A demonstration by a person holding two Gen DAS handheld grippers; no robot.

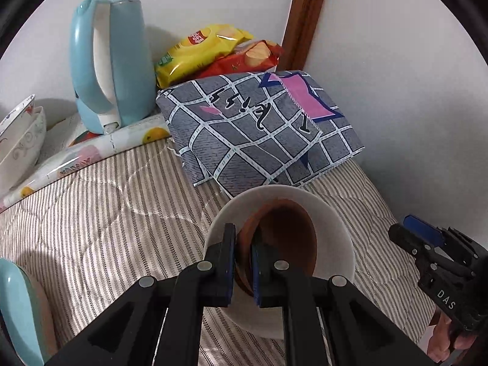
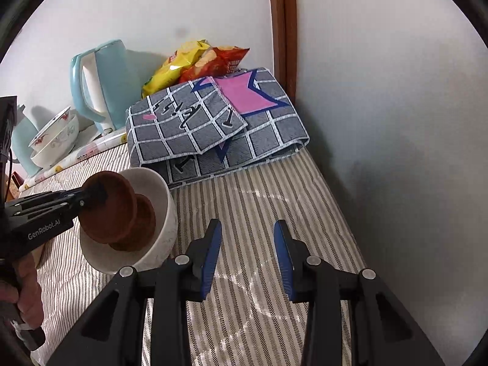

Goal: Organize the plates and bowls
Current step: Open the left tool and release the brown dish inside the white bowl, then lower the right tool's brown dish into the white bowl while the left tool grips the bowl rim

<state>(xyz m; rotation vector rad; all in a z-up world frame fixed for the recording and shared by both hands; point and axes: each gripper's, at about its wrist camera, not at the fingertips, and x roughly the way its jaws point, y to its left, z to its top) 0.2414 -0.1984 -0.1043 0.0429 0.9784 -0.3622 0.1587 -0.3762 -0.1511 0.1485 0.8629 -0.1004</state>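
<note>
Left tool [image 1: 243, 262] is clamped on the brown dish [image 1: 283, 241] nested in the white bowl [image 1: 335, 228] over the striped bed cover [image 1: 106, 213]; right tool [image 2: 247, 259] is part-open, empty; patterned bowls [image 2: 55, 143] far left remain separate, so organizing appears unfinished.

A saucer [image 2: 106, 210] sits inside a bowl [image 2: 161, 213] at the near left. Far behind lies a folded cloth [image 2: 213, 125], snack bags [image 2: 201, 64] behind it. A kettle [image 2: 100, 85] stands left of the cloth.
</note>
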